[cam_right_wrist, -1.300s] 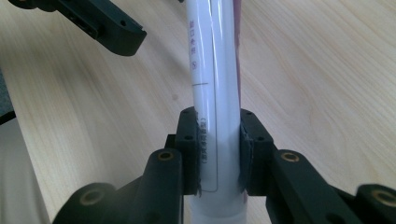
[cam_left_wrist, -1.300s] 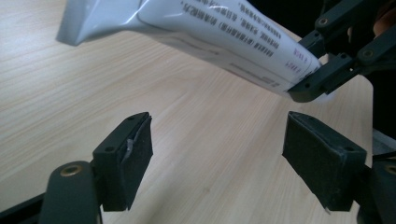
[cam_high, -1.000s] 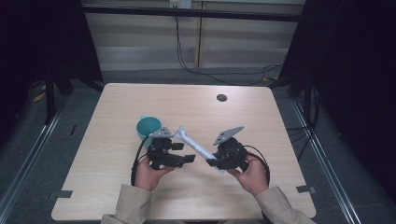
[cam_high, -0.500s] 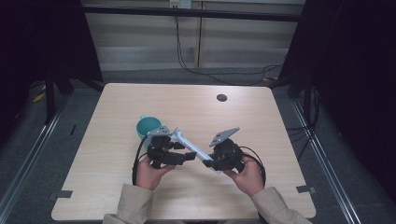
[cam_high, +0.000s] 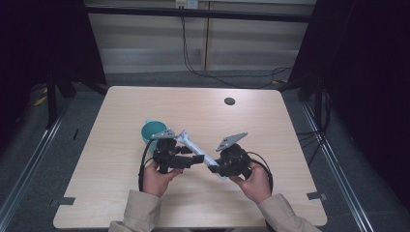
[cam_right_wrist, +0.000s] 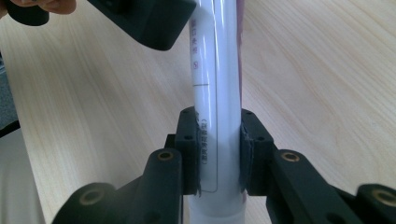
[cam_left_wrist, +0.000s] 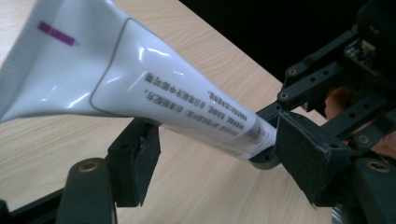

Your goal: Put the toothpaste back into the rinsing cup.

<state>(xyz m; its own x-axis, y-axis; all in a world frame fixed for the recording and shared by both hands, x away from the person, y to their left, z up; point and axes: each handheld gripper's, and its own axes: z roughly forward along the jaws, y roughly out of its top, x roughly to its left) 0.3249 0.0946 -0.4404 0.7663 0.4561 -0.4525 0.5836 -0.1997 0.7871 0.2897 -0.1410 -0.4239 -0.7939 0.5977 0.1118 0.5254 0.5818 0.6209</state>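
A white tube (cam_high: 192, 144) with printed text hangs slanted above the wooden table (cam_high: 270, 130), its flat crimped end toward the teal cup (cam_high: 153, 129). My right gripper (cam_high: 216, 167) is shut on the tube's lower body; in the right gripper view its pads press both sides of the tube (cam_right_wrist: 217, 70), with the gripper (cam_right_wrist: 218, 149) centred on it. My left gripper (cam_high: 195, 159) is open, and the tube (cam_left_wrist: 187, 102) runs diagonally between its spread jaws (cam_left_wrist: 219, 151). The right gripper (cam_left_wrist: 327, 88) shows beyond, and a left jaw (cam_right_wrist: 149, 18) sits beside the tube.
The teal cup stands just behind the left hand. A small black round hole (cam_high: 229, 101) marks the far side of the table. Cables loop from both grippers near the hands. Dark frame posts stand beyond the table's side edges.
The right gripper has carried the tube a little to the left, toward the cup. The left gripper has drawn in around the tube's middle.
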